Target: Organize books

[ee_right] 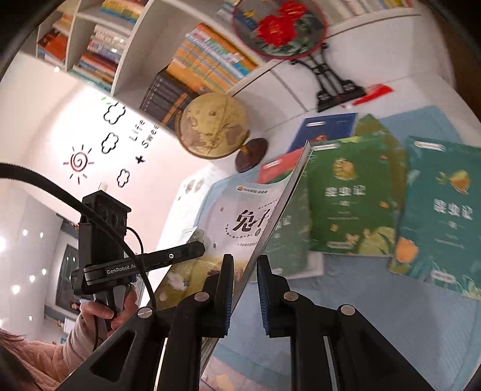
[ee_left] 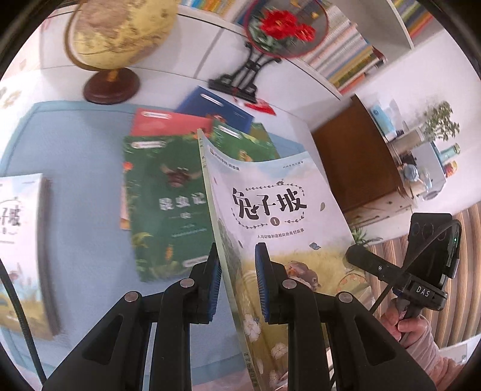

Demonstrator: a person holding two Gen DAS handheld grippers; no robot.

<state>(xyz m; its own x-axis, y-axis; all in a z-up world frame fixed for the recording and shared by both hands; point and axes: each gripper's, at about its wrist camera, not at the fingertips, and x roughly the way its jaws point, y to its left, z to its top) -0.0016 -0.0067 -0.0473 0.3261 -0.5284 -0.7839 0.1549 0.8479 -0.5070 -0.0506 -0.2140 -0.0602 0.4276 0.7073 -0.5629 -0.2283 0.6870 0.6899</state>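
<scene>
A pale book (ee_left: 270, 186) with a rabbit on its cover hangs tilted above the blue mat (ee_left: 75, 144). My left gripper (ee_left: 237, 258) is shut on its lower part near the spine. My right gripper (ee_right: 245, 264) is shut on the same pale book (ee_right: 237, 216) at its page edge. Each gripper shows in the other's view, held by a hand: the right gripper (ee_left: 421, 270) and the left gripper (ee_right: 105, 255). On the mat lie a green book (ee_left: 168, 204), a red book (ee_left: 168, 123), a blue book (ee_left: 216, 108) and a second pale book (ee_left: 21, 240). A teal book (ee_right: 442, 216) lies at the right.
A globe (ee_left: 120, 33) and a round embroidered fan on a black stand (ee_left: 282, 27) rise behind the mat. White shelves full of books (ee_right: 204, 57) line the wall. A brown cabinet (ee_left: 357, 159) stands off the table's right side.
</scene>
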